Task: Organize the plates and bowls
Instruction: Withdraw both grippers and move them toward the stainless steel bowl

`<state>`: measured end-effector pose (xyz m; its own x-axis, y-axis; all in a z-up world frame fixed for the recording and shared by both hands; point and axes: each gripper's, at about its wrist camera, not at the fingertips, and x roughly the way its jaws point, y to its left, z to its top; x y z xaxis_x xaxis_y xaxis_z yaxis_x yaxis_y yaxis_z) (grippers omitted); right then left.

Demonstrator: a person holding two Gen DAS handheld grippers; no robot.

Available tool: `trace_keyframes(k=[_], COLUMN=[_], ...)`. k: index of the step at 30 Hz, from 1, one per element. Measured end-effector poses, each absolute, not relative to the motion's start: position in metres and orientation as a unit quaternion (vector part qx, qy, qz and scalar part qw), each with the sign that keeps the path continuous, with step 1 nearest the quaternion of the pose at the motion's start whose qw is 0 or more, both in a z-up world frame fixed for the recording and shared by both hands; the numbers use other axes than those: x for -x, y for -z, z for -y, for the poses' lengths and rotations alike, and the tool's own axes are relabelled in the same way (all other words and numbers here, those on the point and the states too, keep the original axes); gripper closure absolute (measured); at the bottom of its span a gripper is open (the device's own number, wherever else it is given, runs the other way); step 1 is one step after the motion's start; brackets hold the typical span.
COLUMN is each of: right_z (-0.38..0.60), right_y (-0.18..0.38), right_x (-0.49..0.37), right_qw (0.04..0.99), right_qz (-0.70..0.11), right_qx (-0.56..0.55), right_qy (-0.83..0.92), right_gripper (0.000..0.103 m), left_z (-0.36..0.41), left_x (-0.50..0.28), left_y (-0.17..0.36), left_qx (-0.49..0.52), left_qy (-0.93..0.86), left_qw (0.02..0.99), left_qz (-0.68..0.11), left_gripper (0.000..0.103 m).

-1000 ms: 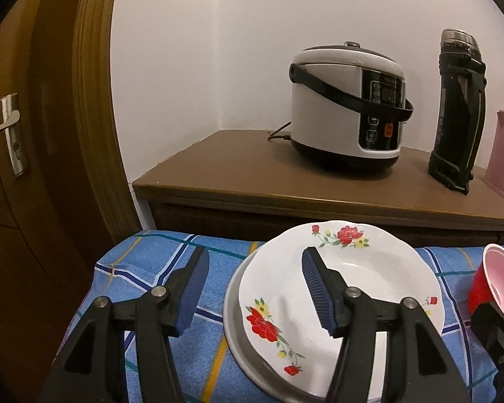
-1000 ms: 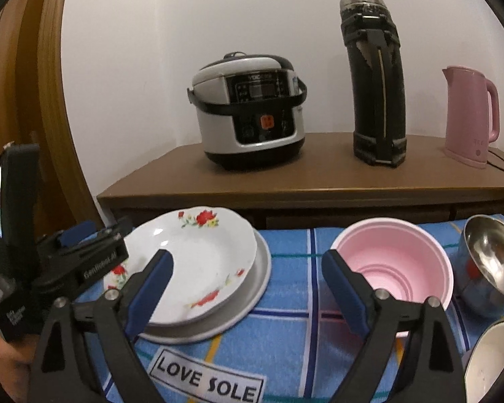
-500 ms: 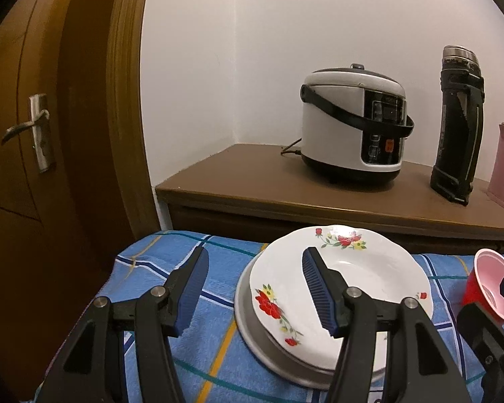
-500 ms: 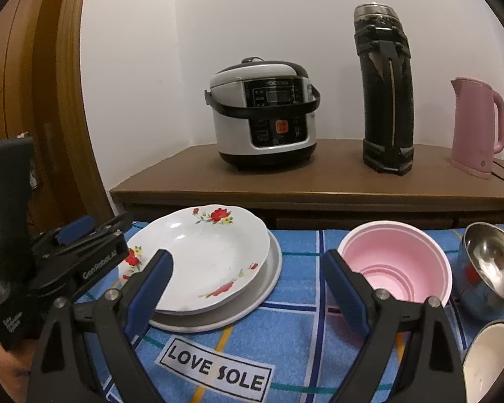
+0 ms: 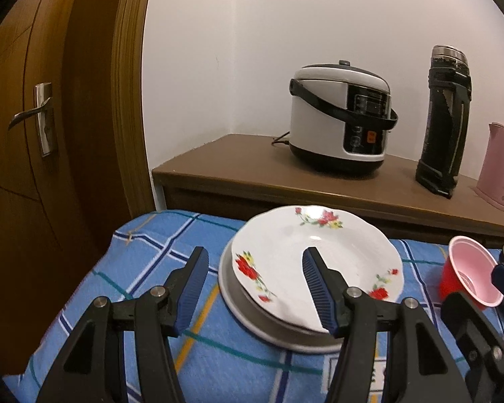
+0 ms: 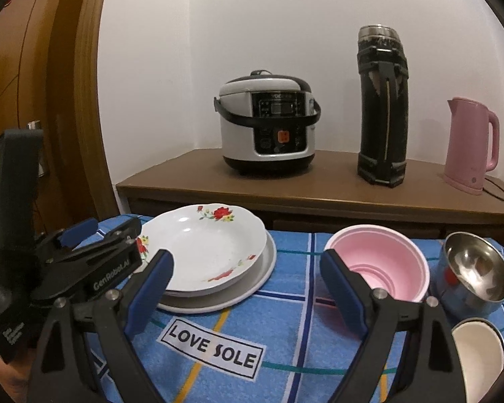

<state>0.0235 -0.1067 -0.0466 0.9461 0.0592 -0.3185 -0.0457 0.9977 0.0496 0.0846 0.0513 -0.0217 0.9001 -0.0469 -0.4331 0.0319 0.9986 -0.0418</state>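
Two grippers stand over the checked cloth, neither holding anything. The left gripper, fingers fairly wide, straddles the near-left rim of the floral plate, which sits on a grey plate. The right gripper, fingers wide and just narrowing, has the pink bowl beyond its right finger. The white bowl is cut off.

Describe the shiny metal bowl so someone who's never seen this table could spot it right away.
On the blue checked tablecloth, look to the far right, past the pink plastic bowl. The shiny steel bowl is the only mirror-bright metal one, just behind a white enamel bowl.
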Motion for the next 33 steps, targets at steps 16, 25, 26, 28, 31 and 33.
trace_keyframes(k=[16, 25, 26, 28, 31, 33], right_z=[0.145, 0.183, 0.188, 0.198, 0.209, 0.216], right_y=[0.052, 0.053, 0.054, 0.053, 0.05, 0.047], right_x=[0.007, 0.034, 0.037, 0.043, 0.054, 0.063], right_qw=[0.983, 0.978, 0.977, 0.976, 0.977, 0.978], right_qz=[-0.176, -0.19, -0.191, -0.191, -0.181, -0.172], right_qx=[-0.059, -0.088, -0.093, -0.103, -0.109, -0.111], right_qy=[-0.006, 0.008, 0.009, 0.014, 0.029, 0.038], right_gripper=[0.025, 0.024, 0.024, 0.024, 0.024, 0.024], left_z=[-0.016, 0.015, 0.018, 0.023, 0.032, 0.038], left_x=[-0.051, -0.037, -0.035, -0.032, -0.029, -0.028], left_y=[0.027, 0.026, 0.025, 0.024, 0.021, 0.019], left_qx=[-0.002, -0.022, -0.024, -0.027, -0.034, -0.038], left_qy=[0.046, 0.062, 0.064, 0.066, 0.071, 0.073], left_qw=[0.966, 0.959, 0.959, 0.959, 0.959, 0.959], left_qz=[-0.256, -0.274, -0.274, -0.273, -0.271, -0.27], left_gripper=[0.042, 0.042, 0.042, 0.042, 0.042, 0.042])
